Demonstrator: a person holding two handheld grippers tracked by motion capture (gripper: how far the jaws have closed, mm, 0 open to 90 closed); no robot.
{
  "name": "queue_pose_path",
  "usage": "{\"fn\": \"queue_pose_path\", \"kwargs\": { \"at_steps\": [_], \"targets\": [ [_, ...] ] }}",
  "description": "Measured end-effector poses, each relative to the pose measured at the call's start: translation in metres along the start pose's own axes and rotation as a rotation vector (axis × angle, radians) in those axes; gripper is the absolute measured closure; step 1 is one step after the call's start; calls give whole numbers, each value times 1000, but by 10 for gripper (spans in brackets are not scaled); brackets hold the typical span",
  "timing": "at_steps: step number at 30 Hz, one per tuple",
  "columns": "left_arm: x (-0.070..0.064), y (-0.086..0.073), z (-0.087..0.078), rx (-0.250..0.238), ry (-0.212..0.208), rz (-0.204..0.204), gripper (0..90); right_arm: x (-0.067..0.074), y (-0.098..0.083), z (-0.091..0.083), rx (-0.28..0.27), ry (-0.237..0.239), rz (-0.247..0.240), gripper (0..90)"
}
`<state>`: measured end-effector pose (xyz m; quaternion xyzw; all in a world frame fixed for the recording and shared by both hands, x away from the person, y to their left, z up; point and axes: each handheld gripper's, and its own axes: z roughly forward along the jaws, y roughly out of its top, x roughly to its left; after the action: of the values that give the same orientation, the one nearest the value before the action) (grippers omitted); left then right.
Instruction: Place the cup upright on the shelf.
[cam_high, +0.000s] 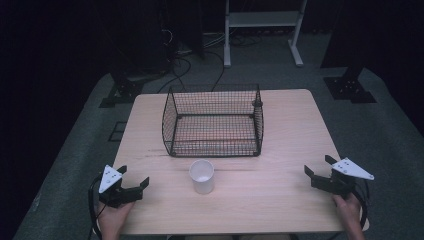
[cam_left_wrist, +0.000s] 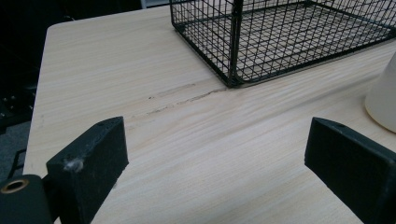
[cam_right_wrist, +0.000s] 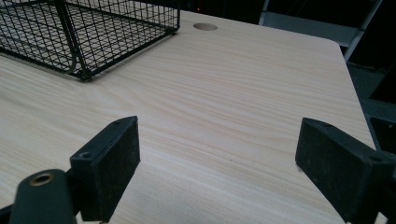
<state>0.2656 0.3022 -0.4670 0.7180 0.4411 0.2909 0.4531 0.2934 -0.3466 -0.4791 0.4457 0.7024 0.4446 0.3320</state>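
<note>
Work looks unstarted: left gripper (cam_high: 134, 184) and right gripper (cam_high: 318, 171) wait with jaws spread, holding nothing; next, reach the centre-frame cup (cam_high: 202, 176) below the basket (cam_high: 213, 148).

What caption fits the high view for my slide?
White cup stands before wire basket; both open hand-held grippers wait apart.

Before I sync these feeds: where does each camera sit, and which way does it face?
High view: above the person's side, facing forward and down on table, basket, cup; hands and both grippers show.
Left gripper view: on left gripper, facing basket corner and cup; open jaws.
Right gripper view: on right gripper, facing basket corner; open jaws.
All share the basket.
</note>
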Motion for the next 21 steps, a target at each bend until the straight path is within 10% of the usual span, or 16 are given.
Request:
{"fn": "queue_pose_path", "kwargs": {
  "at_steps": [21],
  "targets": [
    [-12, 13, 0, -3, -58, 60, 40, 2, 1, 1, 12, -3, -17, 131]
  ]
}}
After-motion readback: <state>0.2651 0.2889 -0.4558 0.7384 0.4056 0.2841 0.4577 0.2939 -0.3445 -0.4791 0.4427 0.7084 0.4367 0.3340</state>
